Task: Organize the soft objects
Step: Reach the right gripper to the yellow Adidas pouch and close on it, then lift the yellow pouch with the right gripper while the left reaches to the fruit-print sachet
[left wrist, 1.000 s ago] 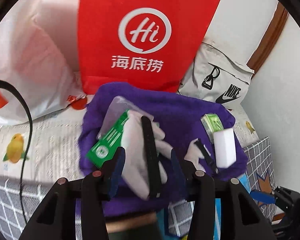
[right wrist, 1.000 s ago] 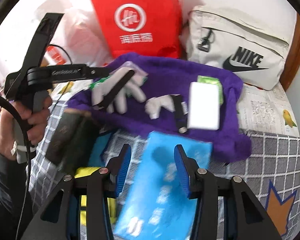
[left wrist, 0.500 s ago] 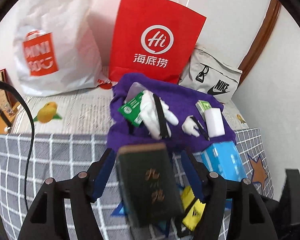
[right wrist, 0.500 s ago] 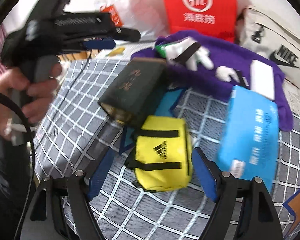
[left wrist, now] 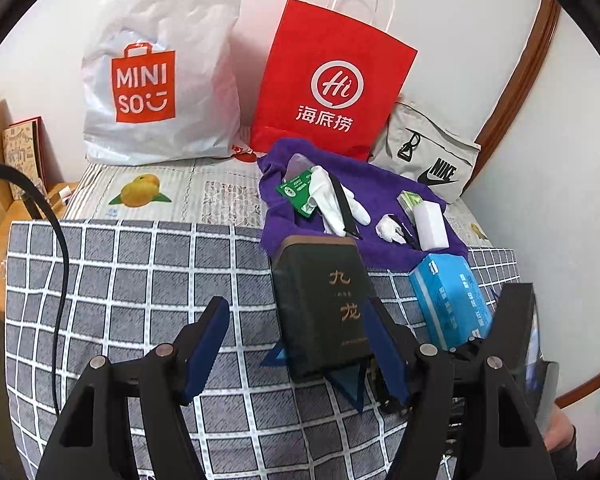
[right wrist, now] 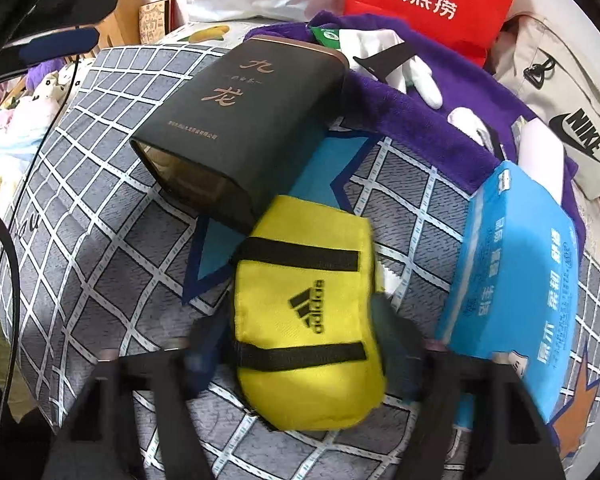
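Grey checked bedding (left wrist: 140, 280) is spread below a white wall, against which a white Miniso bag (left wrist: 156, 76) and a red paper bag (left wrist: 332, 84) are leaned. From the left wrist view, the left gripper (left wrist: 296, 344) is seen with jaws parted, recently widened, nothing between them; a dark box (left wrist: 324, 304) is partly overlapped by its right finger. Only the right wrist view discloses the yellow pouch (right wrist: 308, 312), lying just below the box and enclosed by the blurred right gripper (right wrist: 300, 344), whose jaws have just been closing; pad contact cannot be judged. A purple towel (right wrist: 420, 120) carrying a white glove (left wrist: 336, 200) is shown in both.
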{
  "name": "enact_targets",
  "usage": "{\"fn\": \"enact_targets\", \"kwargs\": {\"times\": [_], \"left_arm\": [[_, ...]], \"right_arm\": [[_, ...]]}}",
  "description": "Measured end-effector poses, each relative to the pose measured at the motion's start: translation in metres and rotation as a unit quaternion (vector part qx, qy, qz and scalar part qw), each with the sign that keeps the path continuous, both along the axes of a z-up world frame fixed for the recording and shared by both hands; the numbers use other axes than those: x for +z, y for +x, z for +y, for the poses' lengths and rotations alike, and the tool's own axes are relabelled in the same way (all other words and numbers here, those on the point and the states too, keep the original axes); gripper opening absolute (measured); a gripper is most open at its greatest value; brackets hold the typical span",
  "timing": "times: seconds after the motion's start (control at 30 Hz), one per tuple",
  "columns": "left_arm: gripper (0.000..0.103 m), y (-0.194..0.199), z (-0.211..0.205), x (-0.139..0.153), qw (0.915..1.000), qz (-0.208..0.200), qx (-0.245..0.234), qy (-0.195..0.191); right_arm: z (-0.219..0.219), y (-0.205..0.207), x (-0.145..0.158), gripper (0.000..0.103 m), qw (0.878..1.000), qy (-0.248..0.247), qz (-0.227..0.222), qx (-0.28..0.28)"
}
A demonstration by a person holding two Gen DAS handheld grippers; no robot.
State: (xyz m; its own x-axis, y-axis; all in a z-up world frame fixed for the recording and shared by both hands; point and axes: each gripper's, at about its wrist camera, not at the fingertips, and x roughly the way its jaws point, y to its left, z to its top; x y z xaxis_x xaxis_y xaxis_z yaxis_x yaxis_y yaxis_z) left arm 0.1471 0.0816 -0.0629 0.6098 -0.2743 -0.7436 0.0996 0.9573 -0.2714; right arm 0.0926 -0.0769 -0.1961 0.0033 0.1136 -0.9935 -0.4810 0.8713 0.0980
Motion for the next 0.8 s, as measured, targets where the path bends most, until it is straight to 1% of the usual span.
{"fn": "enact_targets", "kwargs": {"times": [0.07,0.1,0.2,0.33,0.43,0.5,0.63,0.7,0.8], "left_arm": [[0.068,-0.004,-0.001,-0.004,1.0,0.004,-0.001,-0.002],[0.068,-0.006,-0.002,-0.006,1.0,0.006,-0.002,0.0],[0.068,-0.013,-0.007,-0.014,0.9998,0.014,-0.007,0.01],[0.068,-0.025,-0.016,-0.023,0.9994,0.025,-0.02,0.011],[0.068,-0.034,-0.028,-0.029,0.9987,0.031,-0.037,0.014],[0.068,-0.038,-0.042,-0.036,0.9975,0.038,-0.058,0.012],[0.068,-0.042,-0.075,-0.054,0.9932,0.059,-0.1,0.008],[0.074,-0.041,-0.091,-0.062,0.9912,0.066,-0.115,0.004],[0.075,-0.04,-0.113,-0.071,0.9901,0.063,-0.123,0.024]], "right_arm": [[-0.004,-0.003,0.009,0.038,1.0,0.023,0.007,-0.008],[-0.005,-0.004,0.014,0.031,1.0,0.025,0.004,-0.008],[-0.015,-0.008,0.031,0.017,0.999,0.04,-0.008,-0.019],[-0.031,-0.017,0.054,0.011,0.995,0.085,-0.001,-0.05],[-0.04,-0.024,0.068,0.009,0.993,0.1,-0.008,-0.068],[-0.052,-0.029,0.077,0.009,0.99,0.111,-0.01,-0.087],[-0.073,-0.037,0.084,0.009,0.988,0.106,-0.014,-0.114],[-0.085,-0.042,0.085,0.009,0.986,0.105,-0.01,-0.127],[-0.106,-0.051,0.083,0.009,0.983,0.103,-0.005,-0.149]]}}
